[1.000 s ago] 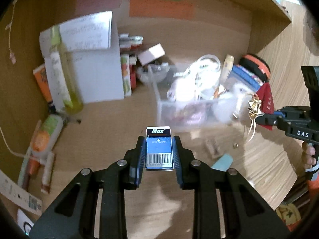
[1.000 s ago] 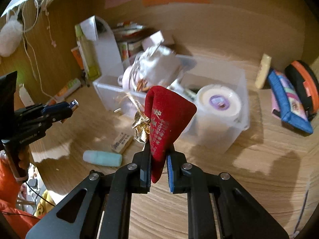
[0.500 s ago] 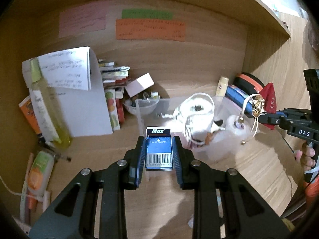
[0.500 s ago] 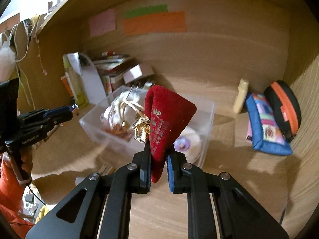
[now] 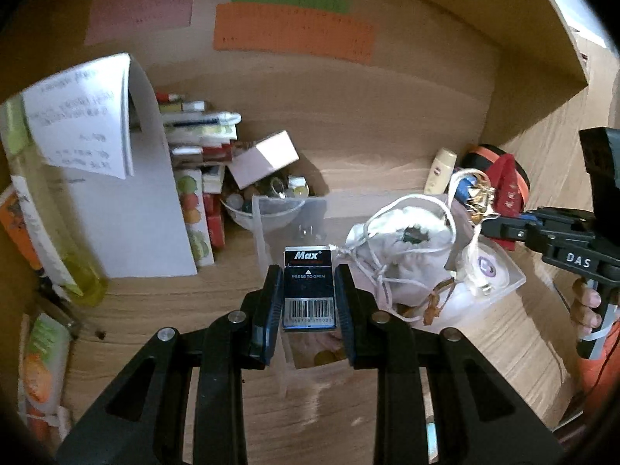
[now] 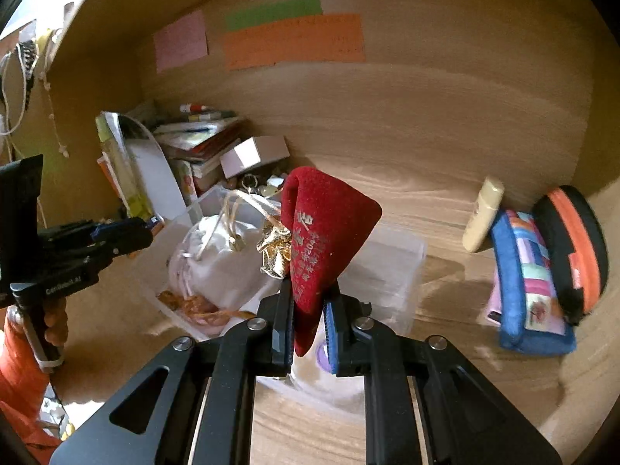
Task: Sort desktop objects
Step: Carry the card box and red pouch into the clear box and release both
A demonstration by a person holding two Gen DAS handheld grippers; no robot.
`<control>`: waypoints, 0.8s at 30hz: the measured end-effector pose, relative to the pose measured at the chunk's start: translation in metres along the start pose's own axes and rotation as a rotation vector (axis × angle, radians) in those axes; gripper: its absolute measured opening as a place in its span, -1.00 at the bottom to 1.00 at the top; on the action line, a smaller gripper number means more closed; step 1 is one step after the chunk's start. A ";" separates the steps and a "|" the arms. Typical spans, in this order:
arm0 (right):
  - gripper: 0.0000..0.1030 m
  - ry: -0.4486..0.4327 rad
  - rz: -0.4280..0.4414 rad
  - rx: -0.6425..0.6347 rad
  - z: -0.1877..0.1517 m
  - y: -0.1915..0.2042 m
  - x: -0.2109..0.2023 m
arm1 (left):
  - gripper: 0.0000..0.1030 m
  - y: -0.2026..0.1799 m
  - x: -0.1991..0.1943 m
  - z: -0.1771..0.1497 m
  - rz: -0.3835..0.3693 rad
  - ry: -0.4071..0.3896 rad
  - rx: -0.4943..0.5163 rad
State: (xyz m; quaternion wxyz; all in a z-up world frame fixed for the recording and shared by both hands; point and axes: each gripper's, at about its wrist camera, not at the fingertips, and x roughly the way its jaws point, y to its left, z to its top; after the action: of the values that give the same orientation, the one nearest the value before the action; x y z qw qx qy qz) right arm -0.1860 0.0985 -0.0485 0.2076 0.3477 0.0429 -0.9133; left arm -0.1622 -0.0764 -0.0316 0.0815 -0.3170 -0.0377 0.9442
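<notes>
Left gripper: your left gripper (image 5: 309,302) is clamped on a small black and blue box of staples with a barcode label (image 5: 309,288), pinched between both jaws above the near edge of the clear bin.
Right gripper: your right gripper (image 6: 308,325) is clenched on a dark red velvet pouch with a gold cord and tassel (image 6: 323,240), held upright over the bin.
Bin: a clear plastic storage bin (image 6: 391,267) sits on the light wooden desk (image 6: 445,217); inside lie a white drawstring cloth bag (image 5: 403,248) and a white roll of tape (image 5: 486,267).
Right of bin: a blue patchwork fabric pencil case (image 6: 527,283) leans against a black and orange zip case (image 6: 573,244), with a cream tube (image 6: 482,215) just beside them.
Left of bin: a stack of books (image 5: 201,131), a small pale cardboard box (image 5: 263,157) and a tall yellow-green bottle (image 5: 50,224).
Back wall: pink, green and orange paper notes (image 5: 294,31).
</notes>
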 end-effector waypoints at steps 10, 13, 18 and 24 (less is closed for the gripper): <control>-0.71 0.078 -0.014 -0.021 -0.010 0.001 0.032 | -0.49 -0.005 0.014 -0.005 0.013 0.030 0.030; -0.66 0.079 -0.023 -0.044 -0.011 0.006 0.031 | -0.48 -0.005 0.014 -0.004 0.010 0.036 0.025; -0.12 0.065 -0.056 -0.110 -0.016 0.023 0.025 | -0.47 -0.007 0.011 -0.005 0.008 0.049 0.018; -0.03 0.026 -0.123 -0.199 -0.023 0.043 0.010 | -0.17 -0.013 -0.001 -0.003 0.014 0.035 0.025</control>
State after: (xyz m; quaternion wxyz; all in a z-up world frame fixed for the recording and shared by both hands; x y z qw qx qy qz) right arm -0.1606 0.0613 -0.0695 0.1841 0.3338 0.1573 -0.9110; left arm -0.1579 -0.0636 -0.0323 0.0795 -0.3326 -0.0223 0.9395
